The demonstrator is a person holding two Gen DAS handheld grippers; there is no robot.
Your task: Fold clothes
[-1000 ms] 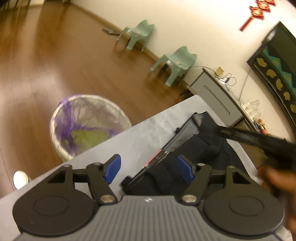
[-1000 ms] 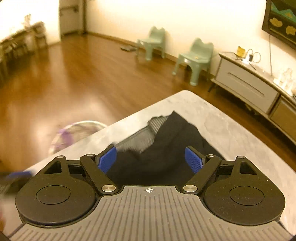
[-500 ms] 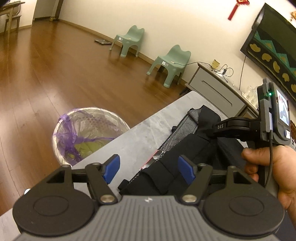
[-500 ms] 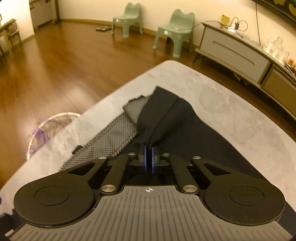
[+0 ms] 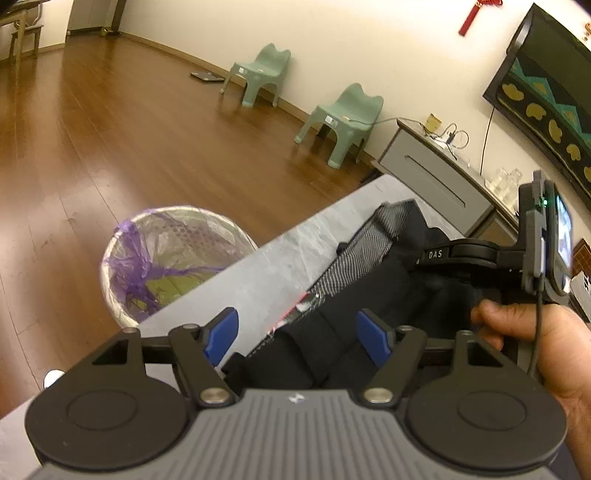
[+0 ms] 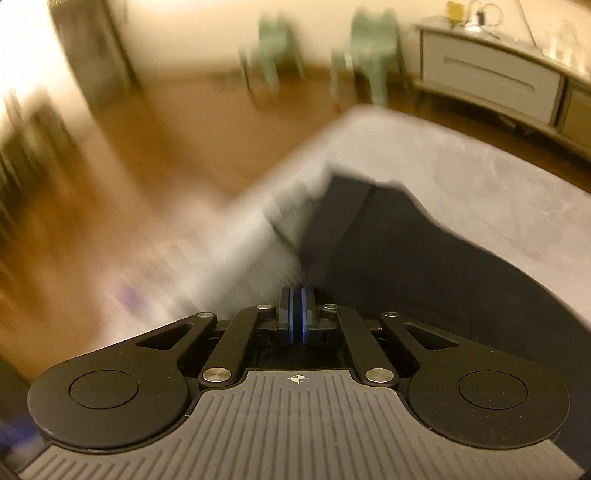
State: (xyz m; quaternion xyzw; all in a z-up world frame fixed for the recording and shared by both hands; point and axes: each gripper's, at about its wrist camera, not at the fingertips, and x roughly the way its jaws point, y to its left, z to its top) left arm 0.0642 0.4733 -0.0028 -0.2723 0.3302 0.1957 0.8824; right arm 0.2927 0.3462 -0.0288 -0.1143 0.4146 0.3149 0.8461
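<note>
The right claw [image 6: 297,317] has dropped onto the black clothes [image 6: 406,258] and pinched shut; now its jaws are opening a little, with cloth between them. It looks like folding can start. The left claw [image 5: 297,332] stays wide above the clothes on the table [image 5: 258,280].

**Item count, both wrist views**

- Black garment [image 5: 373,295] with a grey mesh panel: 1
- Grey table [image 5: 266,273]: 1
- Grippers: 2, the left gripper [image 5: 297,334] and the right gripper [image 6: 299,312]
- Blue pads on the left gripper: 2
- Hand [image 5: 532,343] in view: 1, on the right gripper's handle
- Green chairs [image 5: 343,122] by the wall: 2
- Waste bin [image 5: 170,258] with purple liner: 1
- Grey sideboard [image 5: 432,177]: 1
- Red hanging ornament [image 5: 476,14]: 1
- Dark framed panel [image 5: 550,96] on the wall: 1
</note>
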